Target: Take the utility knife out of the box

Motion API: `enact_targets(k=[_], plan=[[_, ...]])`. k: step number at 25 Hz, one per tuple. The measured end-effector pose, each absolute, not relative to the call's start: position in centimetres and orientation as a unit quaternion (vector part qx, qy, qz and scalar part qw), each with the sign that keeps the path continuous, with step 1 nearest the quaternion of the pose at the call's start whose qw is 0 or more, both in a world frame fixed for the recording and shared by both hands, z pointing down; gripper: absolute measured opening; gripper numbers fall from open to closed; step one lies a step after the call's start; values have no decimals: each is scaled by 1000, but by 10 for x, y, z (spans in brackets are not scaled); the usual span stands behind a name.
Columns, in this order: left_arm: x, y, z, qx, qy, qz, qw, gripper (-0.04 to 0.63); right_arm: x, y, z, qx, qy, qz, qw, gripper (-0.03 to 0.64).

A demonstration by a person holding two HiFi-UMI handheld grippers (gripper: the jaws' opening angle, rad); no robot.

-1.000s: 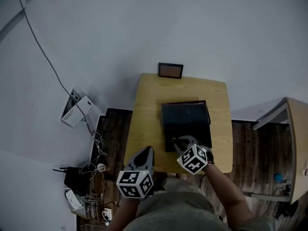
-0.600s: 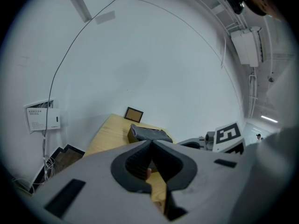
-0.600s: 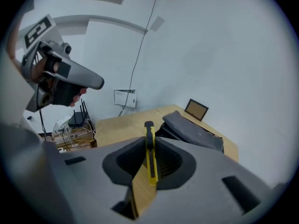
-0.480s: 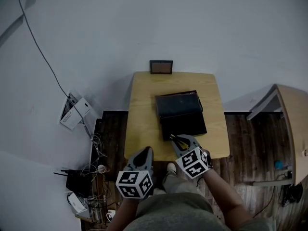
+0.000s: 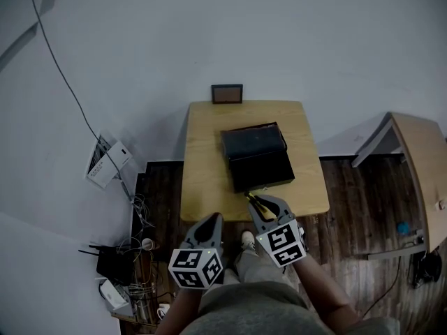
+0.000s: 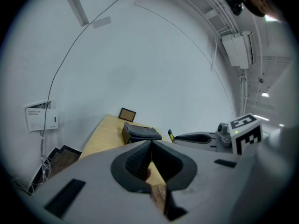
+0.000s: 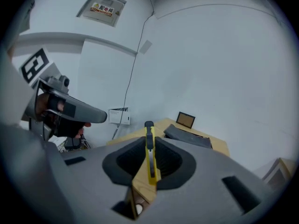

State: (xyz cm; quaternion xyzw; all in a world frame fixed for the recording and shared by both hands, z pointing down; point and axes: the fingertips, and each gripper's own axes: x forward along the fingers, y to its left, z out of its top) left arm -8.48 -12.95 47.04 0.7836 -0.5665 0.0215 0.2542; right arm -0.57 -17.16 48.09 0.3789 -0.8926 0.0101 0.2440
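Note:
The black box (image 5: 255, 158) lies open on the wooden table (image 5: 202, 166), its lid tipped back; it also shows in the left gripper view as a dark box (image 6: 140, 133). My right gripper (image 5: 258, 204) hovers at the table's front edge, clear of the box, shut on the yellow and black utility knife (image 5: 252, 201). In the right gripper view the knife (image 7: 149, 148) stands edge-on between the jaws, its tip sticking out past them. My left gripper (image 5: 211, 220) hangs lower left, off the table, shut and empty.
A small framed panel (image 5: 227, 93) stands at the table's back edge against the wall. A wooden cabinet (image 5: 419, 166) is at the right. Cables and devices (image 5: 119, 257) and white papers (image 5: 106, 160) lie on the floor at the left.
Both grippers have drawn back from the box toward the person. The right one, with the knife in it, rose from over the open box to the table's front edge.

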Motion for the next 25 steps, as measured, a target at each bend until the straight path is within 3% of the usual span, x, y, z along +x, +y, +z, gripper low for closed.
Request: enact_targets(k=[25], plan=[[-79,-73,466,797,-552,14,245,5,15,-96,446,442,-882,36,160,51]])
